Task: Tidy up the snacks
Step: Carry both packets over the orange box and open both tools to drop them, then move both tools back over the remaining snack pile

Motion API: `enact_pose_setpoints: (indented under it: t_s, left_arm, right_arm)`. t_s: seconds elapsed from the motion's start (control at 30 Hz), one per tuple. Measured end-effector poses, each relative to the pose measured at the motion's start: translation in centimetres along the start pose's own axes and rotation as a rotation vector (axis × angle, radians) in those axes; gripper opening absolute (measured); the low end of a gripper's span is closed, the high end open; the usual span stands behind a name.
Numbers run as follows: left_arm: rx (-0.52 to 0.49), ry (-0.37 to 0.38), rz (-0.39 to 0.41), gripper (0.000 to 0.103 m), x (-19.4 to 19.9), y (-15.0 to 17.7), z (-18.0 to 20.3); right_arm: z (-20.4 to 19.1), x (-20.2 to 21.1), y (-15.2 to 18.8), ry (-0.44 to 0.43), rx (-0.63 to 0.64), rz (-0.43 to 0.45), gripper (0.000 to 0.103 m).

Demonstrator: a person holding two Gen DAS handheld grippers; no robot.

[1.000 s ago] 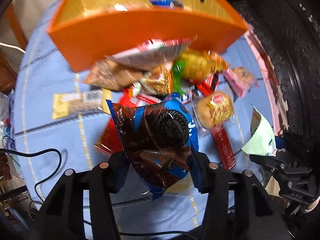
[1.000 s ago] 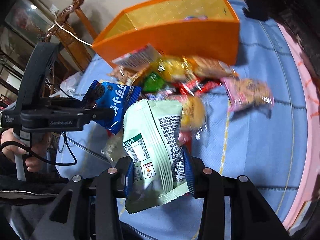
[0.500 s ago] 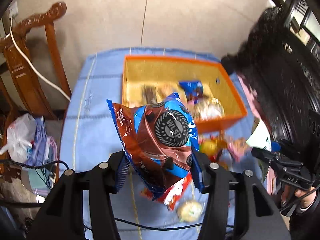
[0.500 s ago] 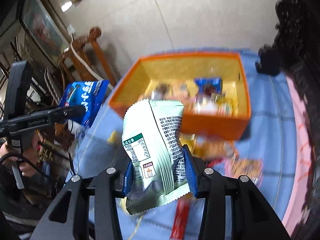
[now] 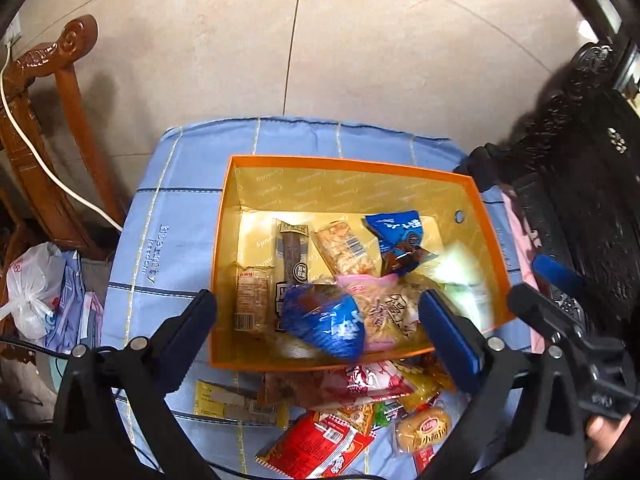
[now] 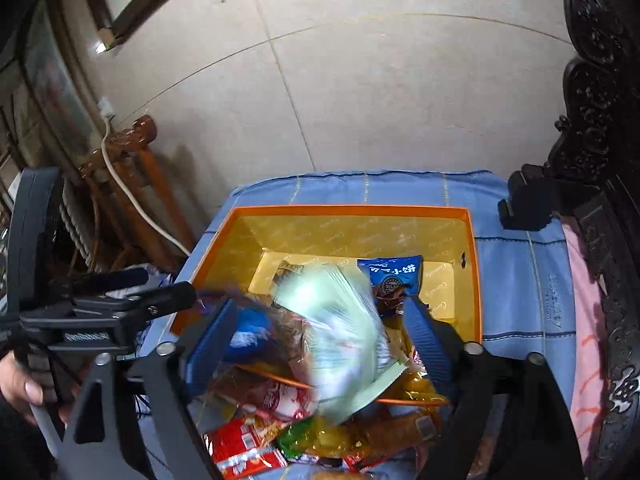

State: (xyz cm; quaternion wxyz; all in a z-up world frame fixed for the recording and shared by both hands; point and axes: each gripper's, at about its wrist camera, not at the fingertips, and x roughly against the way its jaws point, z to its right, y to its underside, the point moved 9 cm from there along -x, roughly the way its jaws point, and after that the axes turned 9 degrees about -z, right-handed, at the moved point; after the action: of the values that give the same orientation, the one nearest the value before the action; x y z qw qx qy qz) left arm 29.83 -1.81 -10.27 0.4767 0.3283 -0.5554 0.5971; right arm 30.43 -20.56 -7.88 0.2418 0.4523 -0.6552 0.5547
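both claws had just sprung open; the left claw (image 5: 320, 328) dropped the blue cookie pack (image 5: 324, 320), the right claw (image 6: 320, 344) the green bag (image 6: 340, 336), blurred mid-fall, into the orange box (image 5: 400, 172); more snacks (image 5: 320, 440) waited at six o'clock on the desk (image 5: 172, 208).

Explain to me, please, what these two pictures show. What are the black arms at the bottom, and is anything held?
A person holds a hand tool in each hand; each carries a camera looking along its two fingers. One picture is from the left gripper, one from the right gripper. Both have just opened over the orange box and hold nothing: a blue cookie pack and a pale green packet, blurred, are dropping in. More snacks lie on the blue tablecloth.
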Motion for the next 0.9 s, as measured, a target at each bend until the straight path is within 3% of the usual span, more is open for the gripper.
enact_pose_setpoints:
  t_s: [0.17, 0.33, 0.8, 0.9]
  left_arm:
    - [0.021, 0.018, -0.074, 0.099, -1.9, 2.0, -1.2]
    - [0.05, 0.02, -0.108, 0.099, -2.1, 4.6, -2.9]
    - [0.002, -0.007, -0.204, 0.099, -1.7, 14.0, -3.6]
    - [-0.017, -0.013, -0.246, 0.099, -2.2, 16.3, -3.3]
  right_arm:
    - [1.2, -1.6, 2.9, -0.003, -0.047, -0.071, 0.091]
    - [2.1, -1.2, 6.3, -0.004, -0.112, -0.087, 0.095]
    - [1.4, -1.5, 17.3, 0.038, -0.125, -0.327, 0.096]
    - [0.3, -1.6, 19.9, 0.055, -0.075, -0.367, 0.096]
